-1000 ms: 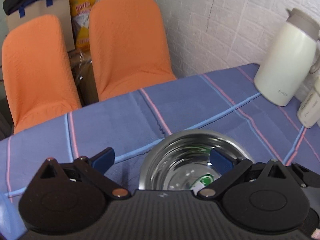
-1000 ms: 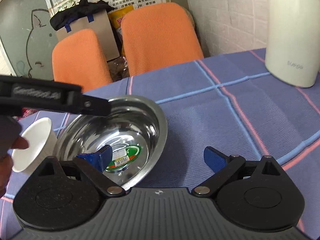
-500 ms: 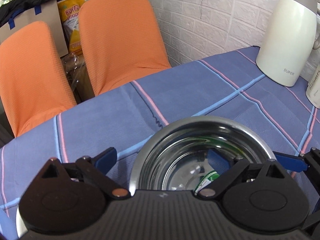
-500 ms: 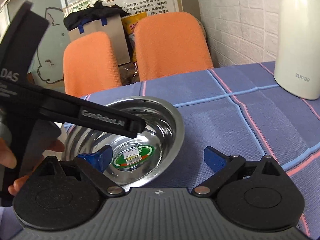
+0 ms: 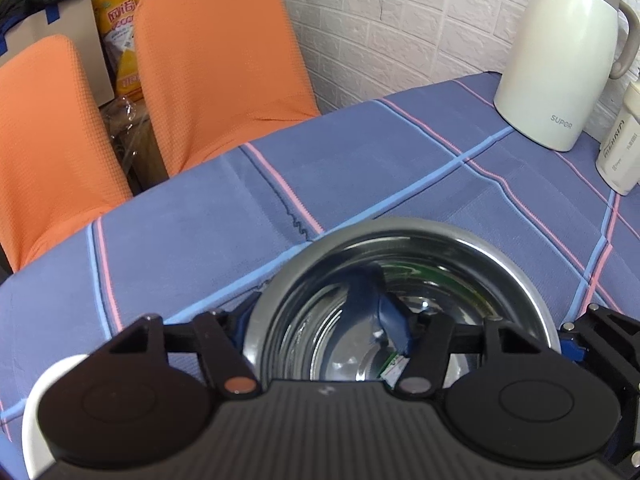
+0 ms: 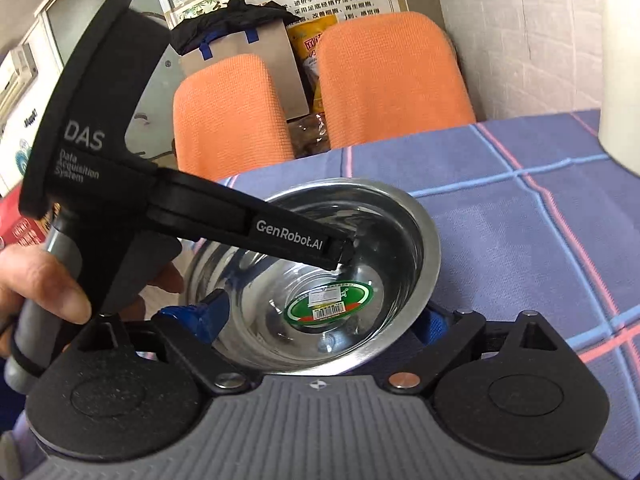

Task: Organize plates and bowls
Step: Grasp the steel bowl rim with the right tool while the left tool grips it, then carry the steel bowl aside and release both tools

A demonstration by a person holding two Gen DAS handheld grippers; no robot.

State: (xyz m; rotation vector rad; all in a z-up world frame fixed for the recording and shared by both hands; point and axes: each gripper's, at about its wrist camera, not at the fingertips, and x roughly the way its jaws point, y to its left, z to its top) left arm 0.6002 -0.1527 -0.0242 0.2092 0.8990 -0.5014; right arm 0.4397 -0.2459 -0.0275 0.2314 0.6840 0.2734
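Observation:
A steel bowl point(image 5: 420, 227) with a green sticker point(image 6: 332, 304) on its bottom sits on the blue striped tablecloth point(image 5: 360, 160), right in front of both cameras. My left gripper point(image 5: 312, 314) is shut on the bowl's left wall, one blue pad inside and the other finger outside and partly hidden by the rim. From the right wrist view, its inner finger point(image 6: 280, 236) reaches down into the bowl point(image 6: 400, 240). My right gripper point(image 6: 320, 318) is open at the bowl's near side. Its left pad overlaps the rim and the rim covers its right pad.
A white thermos jug point(image 5: 560, 60) and a small white container point(image 5: 620, 148) stand at the table's far right by the brick wall. Two orange chairs point(image 5: 216, 60) line the far edge. A white dish point(image 5: 36, 412) peeks out at lower left. A person's hand point(image 6: 36, 280) holds the left gripper's handle.
The left gripper's fingers have come together on the bowl's wall. Both grippers have moved closer to the bowl, which now looms larger in each view.

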